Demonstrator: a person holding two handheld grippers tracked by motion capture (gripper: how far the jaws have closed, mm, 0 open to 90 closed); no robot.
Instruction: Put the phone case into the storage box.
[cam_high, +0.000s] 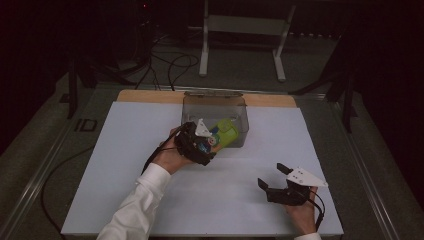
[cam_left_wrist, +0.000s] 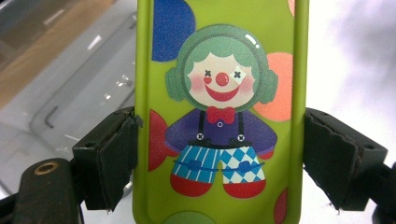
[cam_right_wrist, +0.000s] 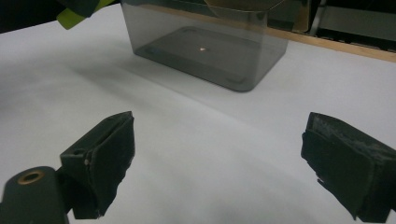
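Observation:
A lime-green case printed with a cartoon clown (cam_left_wrist: 222, 112) sits between the pads of my left gripper (cam_left_wrist: 219, 158), which is shut on its two long edges. In the high view that left gripper (cam_high: 202, 142) holds the green case (cam_high: 225, 134) in front of the near wall of a clear grey plastic bin (cam_high: 216, 107). My right gripper (cam_high: 272, 175) rests low at the right front of the white table, jaws open and nothing between them. In the right gripper view the bin (cam_right_wrist: 205, 46) stands ahead of the open right gripper (cam_right_wrist: 219, 163).
A white sheet (cam_high: 125, 165) covers the table, with a wooden strip (cam_high: 145, 96) along its far edge. Behind the table are cables on the floor and a white metal stand (cam_high: 240, 30). Dark surroundings flank both sides.

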